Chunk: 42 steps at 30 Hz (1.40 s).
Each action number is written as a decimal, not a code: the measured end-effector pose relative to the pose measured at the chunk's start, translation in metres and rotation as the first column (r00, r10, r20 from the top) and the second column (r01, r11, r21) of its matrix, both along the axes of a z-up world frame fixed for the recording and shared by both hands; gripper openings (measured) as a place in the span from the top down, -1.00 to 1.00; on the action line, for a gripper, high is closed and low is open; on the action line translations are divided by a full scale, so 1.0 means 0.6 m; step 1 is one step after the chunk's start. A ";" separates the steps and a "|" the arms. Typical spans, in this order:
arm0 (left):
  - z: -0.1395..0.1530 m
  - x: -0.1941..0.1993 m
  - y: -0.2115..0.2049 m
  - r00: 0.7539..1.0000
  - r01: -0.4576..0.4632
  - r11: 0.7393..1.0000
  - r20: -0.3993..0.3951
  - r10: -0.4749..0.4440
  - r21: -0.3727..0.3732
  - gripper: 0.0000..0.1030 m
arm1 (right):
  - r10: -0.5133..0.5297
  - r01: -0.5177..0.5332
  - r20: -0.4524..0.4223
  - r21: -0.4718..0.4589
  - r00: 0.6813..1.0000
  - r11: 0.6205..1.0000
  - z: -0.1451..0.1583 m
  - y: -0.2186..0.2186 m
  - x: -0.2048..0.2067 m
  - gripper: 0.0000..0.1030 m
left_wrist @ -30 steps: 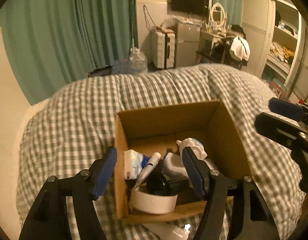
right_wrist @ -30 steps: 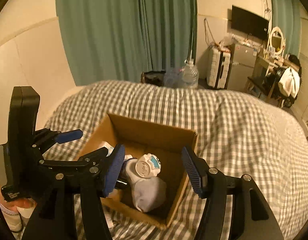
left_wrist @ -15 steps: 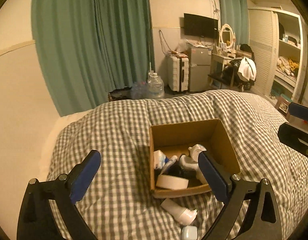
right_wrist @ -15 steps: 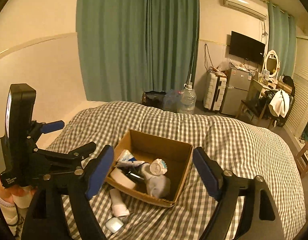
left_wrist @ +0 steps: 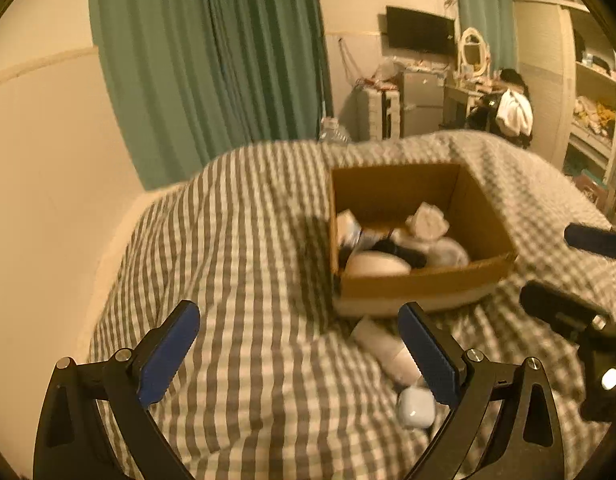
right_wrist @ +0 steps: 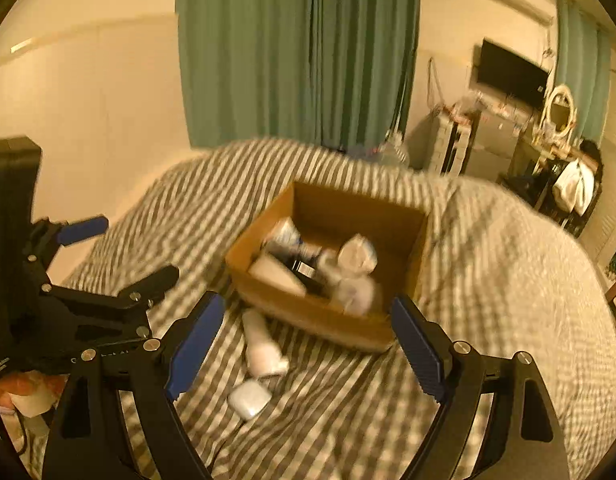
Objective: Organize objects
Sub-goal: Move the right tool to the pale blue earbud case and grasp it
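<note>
A cardboard box (left_wrist: 424, 280) (right_wrist: 320, 312) sits on the checked bed, holding several toiletries, a white tape roll (left_wrist: 376, 264) and a rolled white sock (right_wrist: 358, 256). A white bottle (right_wrist: 261, 346) (left_wrist: 382, 346) and a small white earbud case (right_wrist: 249, 398) (left_wrist: 415, 406) lie on the cover in front of the box. My left gripper (left_wrist: 303, 354) is open and empty, low over the bed, left of the box. My right gripper (right_wrist: 308, 346) is open and empty, above the bottle and case.
The grey-and-white checked bed cover (left_wrist: 247, 240) fills the foreground. A cream wall (left_wrist: 47, 160) runs along the left, green curtains (right_wrist: 295, 52) behind. Suitcase, fridge, dresser and shelves stand at the far right. The left gripper's body (right_wrist: 67, 304) shows in the right wrist view.
Both grippers have pulled back from the box and come lower over the bed. The bottle and earbud case now lie nearer the fingers. Both stayed open.
</note>
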<state>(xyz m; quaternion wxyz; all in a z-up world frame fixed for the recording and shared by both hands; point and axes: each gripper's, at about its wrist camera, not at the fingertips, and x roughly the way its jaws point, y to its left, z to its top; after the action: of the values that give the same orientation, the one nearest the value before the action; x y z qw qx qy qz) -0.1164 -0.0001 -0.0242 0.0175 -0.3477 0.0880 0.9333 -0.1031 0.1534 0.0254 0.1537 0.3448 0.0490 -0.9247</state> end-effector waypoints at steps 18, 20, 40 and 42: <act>-0.093 -0.005 -0.060 0.988 -0.095 0.995 0.125 0.091 0.032 -0.98 | 0.076 -0.130 0.352 0.132 0.933 0.983 -0.243 -0.090 -0.013 -0.57; -0.096 -0.005 -0.068 0.986 -0.111 0.993 0.132 0.106 0.032 -0.98 | 0.097 -0.164 0.374 0.152 0.922 0.975 -0.257 -0.102 -0.010 -0.42; -0.108 -0.004 -0.087 0.967 -0.171 0.985 0.193 0.167 0.004 -0.98 | 0.105 -0.122 0.402 0.017 0.910 0.992 -0.232 -0.042 -0.004 0.55; -0.109 -0.006 -0.080 0.967 -0.165 0.986 0.196 0.162 -0.002 -0.98 | 0.075 -0.096 0.389 0.035 0.918 0.995 -0.225 -0.025 -0.005 0.56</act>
<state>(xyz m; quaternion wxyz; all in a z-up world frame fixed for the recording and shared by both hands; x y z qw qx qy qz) -0.1202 -0.0479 -0.0897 -0.0486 -0.4437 0.0504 0.8934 -0.1062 0.1386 -0.1096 0.1913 0.5219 0.0572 -0.8293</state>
